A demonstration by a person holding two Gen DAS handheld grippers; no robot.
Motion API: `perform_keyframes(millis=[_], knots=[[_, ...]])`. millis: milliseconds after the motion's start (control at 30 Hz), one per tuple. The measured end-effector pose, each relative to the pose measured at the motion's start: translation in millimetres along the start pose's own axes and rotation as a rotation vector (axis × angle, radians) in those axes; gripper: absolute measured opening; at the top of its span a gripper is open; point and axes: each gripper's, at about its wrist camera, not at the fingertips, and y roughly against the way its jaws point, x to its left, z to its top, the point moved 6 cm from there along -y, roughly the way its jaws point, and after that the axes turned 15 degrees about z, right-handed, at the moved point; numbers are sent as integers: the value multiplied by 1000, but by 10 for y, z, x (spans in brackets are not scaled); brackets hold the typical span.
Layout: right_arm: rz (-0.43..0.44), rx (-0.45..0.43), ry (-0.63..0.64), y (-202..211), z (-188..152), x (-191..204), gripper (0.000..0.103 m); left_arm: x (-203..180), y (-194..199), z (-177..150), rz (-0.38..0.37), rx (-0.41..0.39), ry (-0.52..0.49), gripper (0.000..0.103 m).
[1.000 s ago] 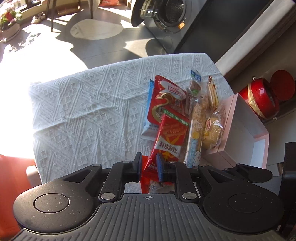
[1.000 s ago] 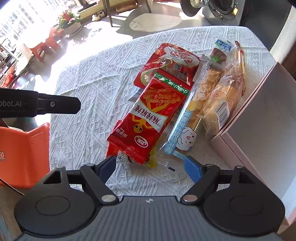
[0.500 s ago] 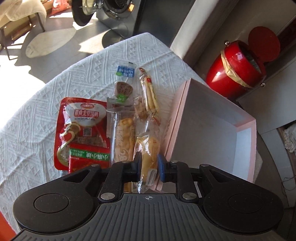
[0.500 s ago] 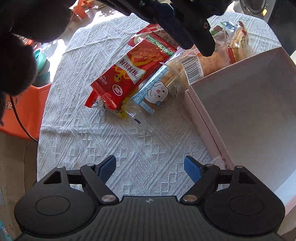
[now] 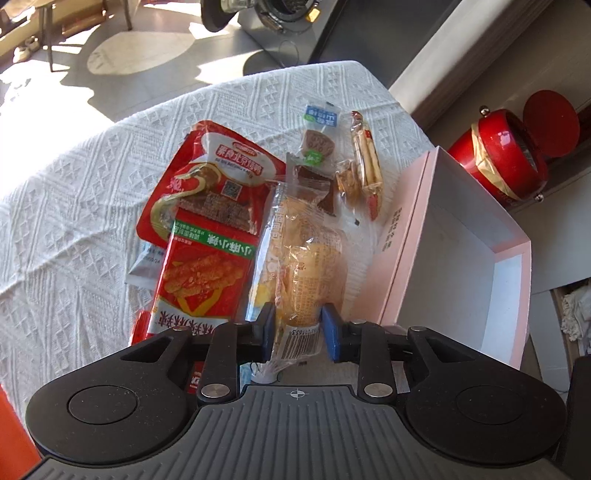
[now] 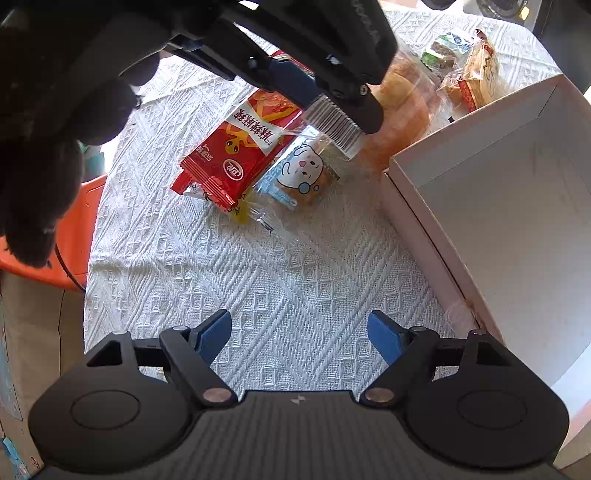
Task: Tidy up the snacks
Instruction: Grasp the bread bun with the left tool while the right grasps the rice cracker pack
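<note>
Snack packets lie in a heap on the white tablecloth, next to an open pink box with a white inside. My left gripper points down over a clear bread packet with a barcode end. Its jaws are opening, with that end of the packet between the blue pads. A red strip-snack packet, a red pouch and a bunny-printed packet lie to its left. My right gripper hangs open over bare cloth by the box's near corner, with nothing between its fingers.
Small wrapped sweets and a stick-biscuit packet lie at the far end of the heap. A red round tin stands beyond the box. A washing machine is behind the table. An orange chair is at the left edge.
My left gripper swung from over the red strip packet to the bread packet beside the box, and its jaws parted wider. My right gripper drew back toward the near cloth, jaws unchanged.
</note>
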Motion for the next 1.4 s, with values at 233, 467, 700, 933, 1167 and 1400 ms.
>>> perform_keyframes(millis=[233, 467, 700, 933, 1167, 1400], knots=[[-97, -52, -99, -139, -1, 92, 86, 769, 81, -657, 0, 40, 87, 19], [-134, -50, -232, -398, -37, 162, 91, 1351, 246, -1108, -49, 50, 162, 18], [-289, -83, -203, -631, -73, 323, 103, 1246, 475, -943, -163, -41, 188, 22], [-305, -162, -264, -617, -198, 312, 103, 827, 351, -697, -102, -75, 71, 22], [-296, -149, -226, -597, -308, 365, 103, 396, -47, -379, -39, -55, -25, 32], [-247, -174, -237, -272, -409, 285, 96, -20, -134, -268, 59, -40, -213, 37]])
